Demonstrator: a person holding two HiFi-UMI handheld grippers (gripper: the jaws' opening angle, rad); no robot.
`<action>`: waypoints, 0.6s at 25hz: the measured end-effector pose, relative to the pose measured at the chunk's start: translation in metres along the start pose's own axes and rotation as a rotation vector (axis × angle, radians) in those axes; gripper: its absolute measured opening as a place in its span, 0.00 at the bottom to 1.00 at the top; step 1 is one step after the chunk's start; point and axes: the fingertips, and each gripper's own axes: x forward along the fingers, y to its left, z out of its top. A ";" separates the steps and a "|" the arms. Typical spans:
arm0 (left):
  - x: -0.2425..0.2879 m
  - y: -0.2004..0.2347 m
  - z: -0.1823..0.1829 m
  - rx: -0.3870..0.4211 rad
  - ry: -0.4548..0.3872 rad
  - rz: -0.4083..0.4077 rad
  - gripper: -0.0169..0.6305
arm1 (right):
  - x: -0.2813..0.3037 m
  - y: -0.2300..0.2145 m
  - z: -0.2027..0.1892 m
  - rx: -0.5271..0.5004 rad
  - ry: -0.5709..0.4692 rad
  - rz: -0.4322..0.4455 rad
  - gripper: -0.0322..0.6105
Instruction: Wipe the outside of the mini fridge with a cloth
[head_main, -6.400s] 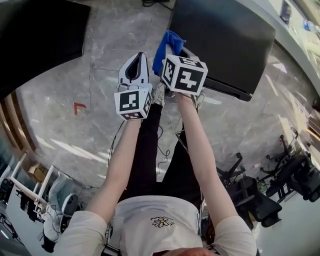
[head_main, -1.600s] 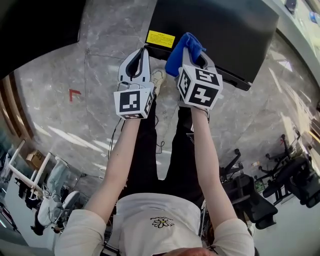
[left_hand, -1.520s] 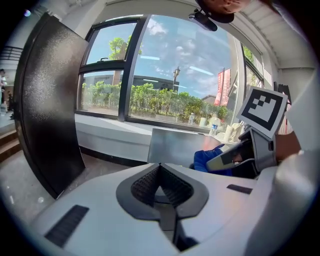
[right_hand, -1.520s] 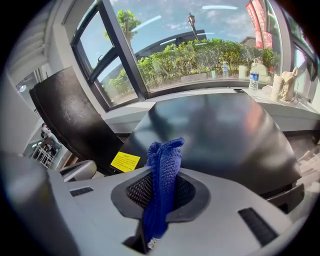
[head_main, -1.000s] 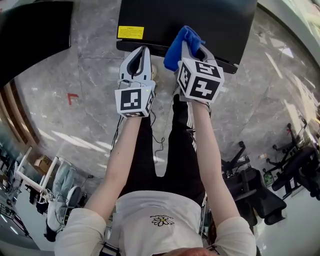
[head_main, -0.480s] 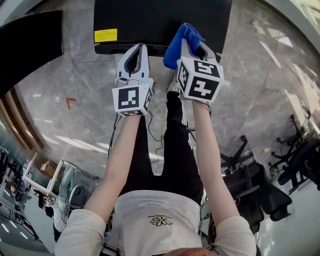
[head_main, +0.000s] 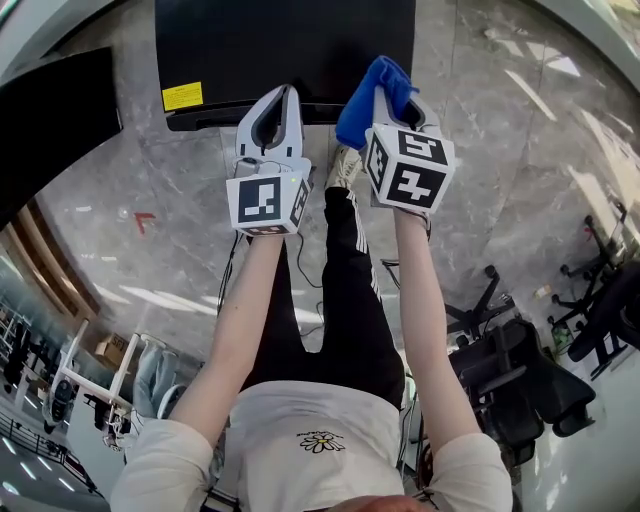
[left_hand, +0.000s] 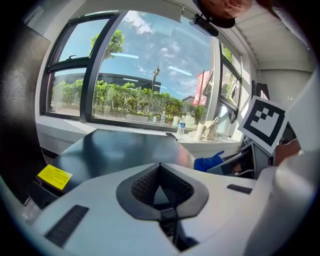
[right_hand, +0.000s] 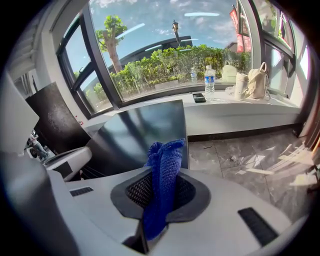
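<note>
A grey marble-tiled floor (head_main: 500, 150) is seen beneath the person. A black box-shaped mini fridge (head_main: 285, 45) is stood on it, straight ahead of both tools, and its flat dark top is shown in both gripper views. Black wheeled office chairs (head_main: 520, 370) are parked on the floor well to the person's right.

The white left tool (head_main: 280, 95) is held out near the fridge's near edge. Its jaws are closed tip to tip and nothing is gripped between them. The white right tool (head_main: 395, 100) is held just beside it, at the same edge. Its jaws are clamped on a blue knitted cloth (head_main: 372, 88), which is bunched upright and sticks out past the tips towards the fridge. Whether the fridge is touched by the cloth or by either tool cannot be told.

A small yellow rectangular label (head_main: 181, 96) is stuck on the fridge's near face, to the left of the left tool.
</note>
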 end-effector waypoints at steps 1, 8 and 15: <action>0.003 -0.003 0.002 0.001 -0.004 -0.004 0.03 | -0.001 -0.003 0.000 0.005 0.001 -0.004 0.15; 0.015 -0.010 0.005 -0.019 -0.010 0.014 0.03 | -0.007 -0.023 0.003 0.034 0.000 -0.031 0.15; 0.019 -0.014 -0.002 -0.013 0.003 0.012 0.03 | -0.009 -0.042 0.003 0.034 -0.004 -0.049 0.15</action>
